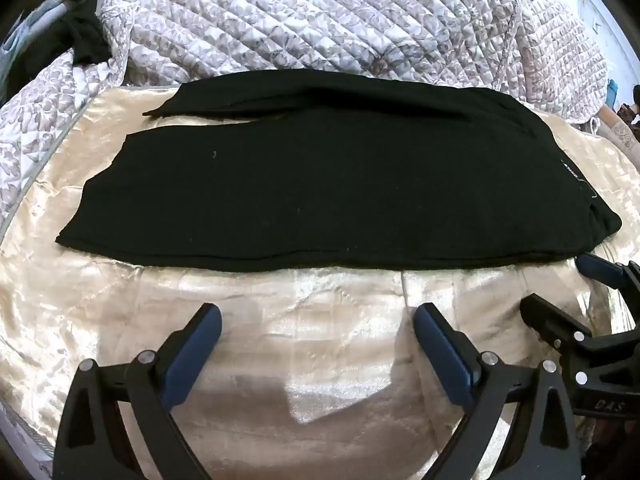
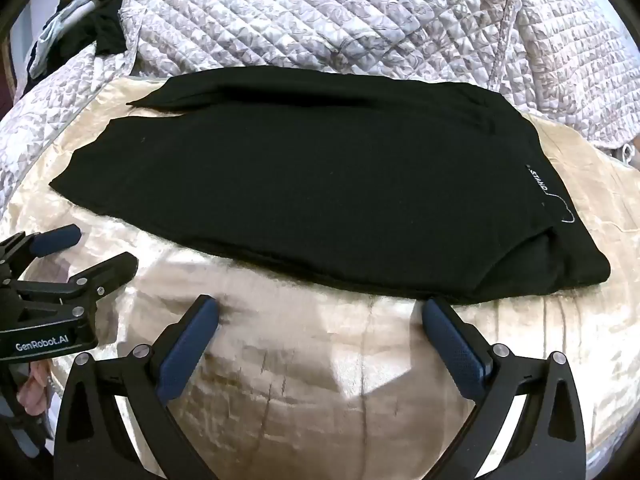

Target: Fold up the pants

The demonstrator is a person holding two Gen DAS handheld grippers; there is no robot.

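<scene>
The left gripper [image 1: 318,318] hangs just above the cream satin sheet [image 1: 320,360], its two blue-padded fingers [image 1: 192,356] spread wide with nothing between them. The right gripper [image 2: 320,312] sits beside it in the same pose, jaws parted and empty, its right fingertip close to the near edge of the black pants [image 2: 304,184] though contact cannot be confirmed. Each gripper shows in the other's camera: the right one at the far right of the left wrist view, the left one at the far left of the right wrist view, both with fingers apart.

Just beyond the fingertips the pants lie flat across the sheet, stretched left to right. The legs point left, one resting largely over the other, with the far leg's hem offset slightly behind. The bunched waist end sits at the right, where a small label [image 2: 538,178] with white lettering shows.

Behind the pants a quilted grey-and-white floral bedspread [image 2: 360,20] is heaped up, and dark clothing [image 2: 106,30] lies at the far left corner
</scene>
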